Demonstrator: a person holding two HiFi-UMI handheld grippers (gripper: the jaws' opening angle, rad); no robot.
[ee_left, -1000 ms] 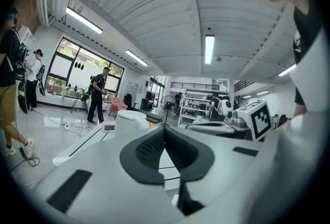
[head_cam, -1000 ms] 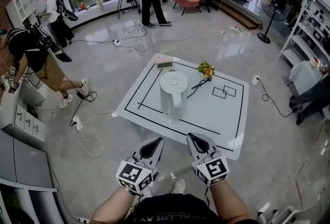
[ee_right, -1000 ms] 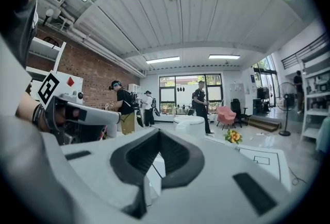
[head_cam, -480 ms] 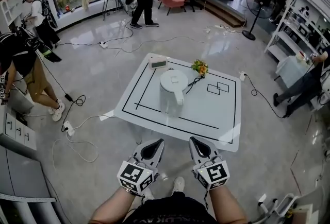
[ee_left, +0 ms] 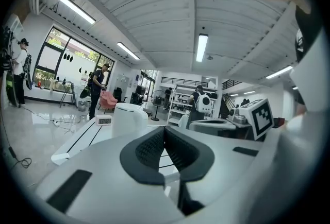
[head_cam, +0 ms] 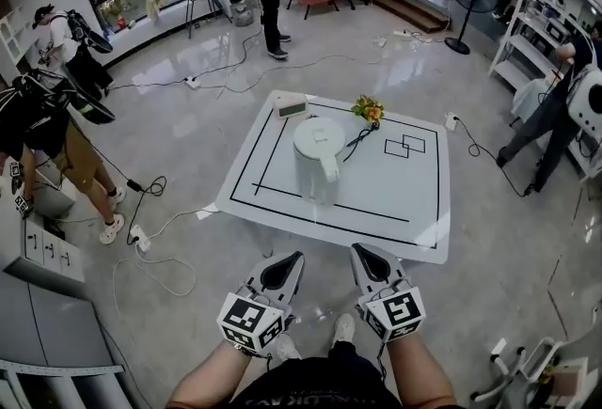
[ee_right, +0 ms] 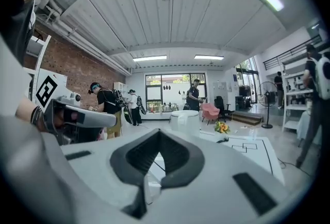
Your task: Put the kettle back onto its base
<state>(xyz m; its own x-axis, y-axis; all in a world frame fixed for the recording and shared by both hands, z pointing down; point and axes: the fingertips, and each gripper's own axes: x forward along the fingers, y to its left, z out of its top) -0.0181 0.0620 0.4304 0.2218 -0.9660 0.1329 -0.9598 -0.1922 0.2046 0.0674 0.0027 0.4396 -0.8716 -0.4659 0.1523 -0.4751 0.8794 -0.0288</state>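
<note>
Head view first: where is the kettle (head_cam: 318, 158)?

— Upright on the white surface (head_cam: 395, 200), left of its middle, inside the black lines. It is well apart from both tools, on the far side of them and roughly in line with the gap between them.

— And the tools?

— The left hand-held gripper (head_cam: 293, 258) and the right hand-held gripper (head_cam: 359, 250) hang side by side off the near edge, over the floor. Each has its jaws pressed together with nothing between them.

— Anything in the kettle?

— Its lid is down, so I cannot tell. Nor can I tell whether a base is under it. A black cord (head_cam: 357, 142) runs from its right side towards some flowers (head_cam: 368, 108) at the far edge.

— Any writing?

— A small clock (head_cam: 292, 104) stands beyond the kettle, but its display is too small to read.
</note>
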